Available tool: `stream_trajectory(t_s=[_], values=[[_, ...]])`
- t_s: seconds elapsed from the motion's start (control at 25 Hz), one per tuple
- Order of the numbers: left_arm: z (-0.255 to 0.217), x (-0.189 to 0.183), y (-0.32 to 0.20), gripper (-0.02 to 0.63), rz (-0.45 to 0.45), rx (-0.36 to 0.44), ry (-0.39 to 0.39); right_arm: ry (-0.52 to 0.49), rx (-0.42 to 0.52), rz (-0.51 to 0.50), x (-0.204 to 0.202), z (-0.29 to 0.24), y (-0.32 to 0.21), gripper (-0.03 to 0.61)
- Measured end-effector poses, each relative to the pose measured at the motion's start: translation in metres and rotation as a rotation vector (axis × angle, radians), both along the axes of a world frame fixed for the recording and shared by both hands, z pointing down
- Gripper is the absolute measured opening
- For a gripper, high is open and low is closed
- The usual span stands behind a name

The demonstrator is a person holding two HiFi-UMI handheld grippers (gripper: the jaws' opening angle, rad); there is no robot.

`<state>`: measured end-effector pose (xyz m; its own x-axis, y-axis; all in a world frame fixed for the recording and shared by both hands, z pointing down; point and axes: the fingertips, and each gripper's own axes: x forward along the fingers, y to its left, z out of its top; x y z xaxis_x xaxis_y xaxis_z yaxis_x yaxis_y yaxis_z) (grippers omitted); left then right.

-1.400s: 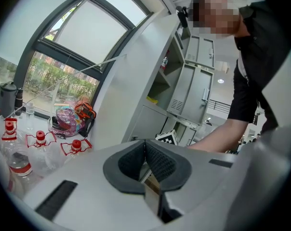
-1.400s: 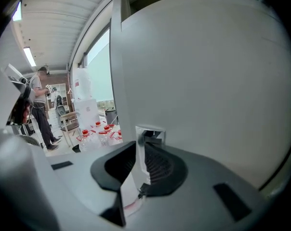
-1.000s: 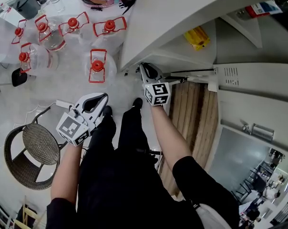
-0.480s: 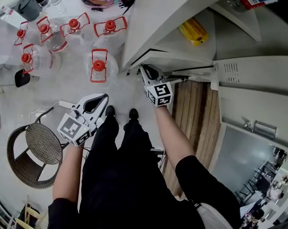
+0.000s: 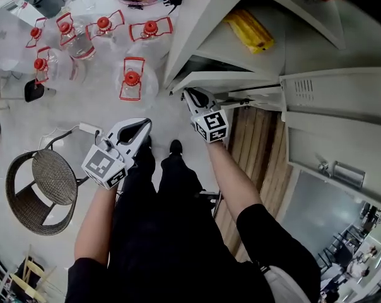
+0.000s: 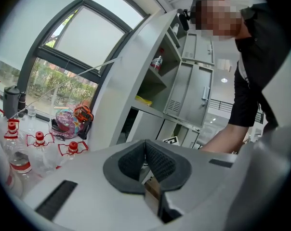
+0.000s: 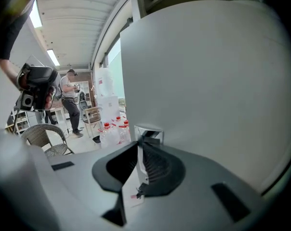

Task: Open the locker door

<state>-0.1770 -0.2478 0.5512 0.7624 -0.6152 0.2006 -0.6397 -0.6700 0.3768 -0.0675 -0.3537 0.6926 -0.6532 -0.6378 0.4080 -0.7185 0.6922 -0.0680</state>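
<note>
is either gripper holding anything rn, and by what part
The right gripper is clamped on the locker door by its small metal handle at the door's edge. The left gripper is shut, holding nothing.

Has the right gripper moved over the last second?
Yes, slightly: the right gripper, shut on the door handle, has drawn back from the locker frame toward the person.

Staff locker area: metal lockers (image 5: 329, 100), water jugs (image 5: 132, 79), wicker chair (image 5: 42, 191).
</note>
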Motion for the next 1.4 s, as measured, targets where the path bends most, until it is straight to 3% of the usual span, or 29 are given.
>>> stream_trajectory(t_s=[0.92, 1.4], values=[[-0.018, 0.067, 0.054, 0.017, -0.124, 0.017, 0.011, -0.020, -0.014, -0.256, 0.027, 0.002, 0.067, 0.044], [-0.006, 0.057, 0.089, 0.017, -0.144, -0.009, 0.050, -0.020, 0.018, -0.276, 0.038, 0.003, 0.090, 0.046]])
